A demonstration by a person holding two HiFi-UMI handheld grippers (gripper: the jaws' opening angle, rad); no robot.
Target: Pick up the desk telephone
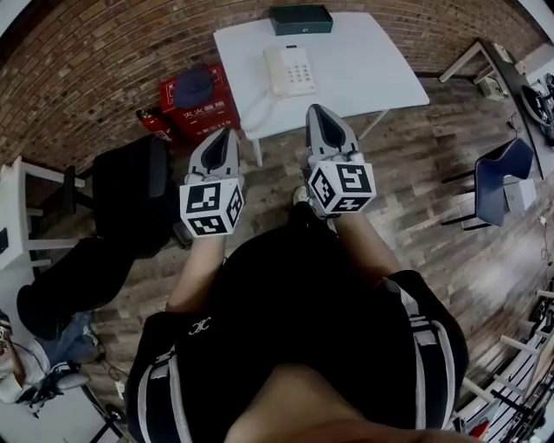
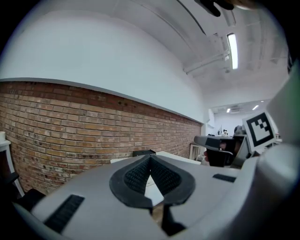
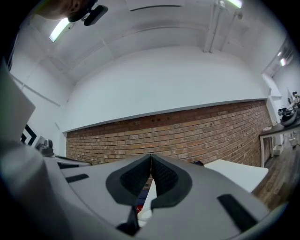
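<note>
A cream desk telephone (image 1: 290,70) with a keypad and a coiled cord lies on a white table (image 1: 372,60) ahead of me. Short of the table's near edge, my left gripper (image 1: 227,132) hangs shut and empty over the wooden floor. Beside it my right gripper (image 1: 315,111) is shut too, its tip just over the table's front edge, below the telephone. In the left gripper view the left gripper (image 2: 150,157) has its pads touching at the tips, with the table (image 2: 171,157) beyond. The right gripper view has the right gripper (image 3: 151,156) pointing level at the brick wall.
A dark green box (image 1: 300,19) sits at the table's far edge. A red box (image 1: 197,105) with a dark cap on it stands left of the table by the brick wall (image 1: 104,60). A black chair (image 1: 130,195) is at left, a blue chair (image 1: 498,177) at right.
</note>
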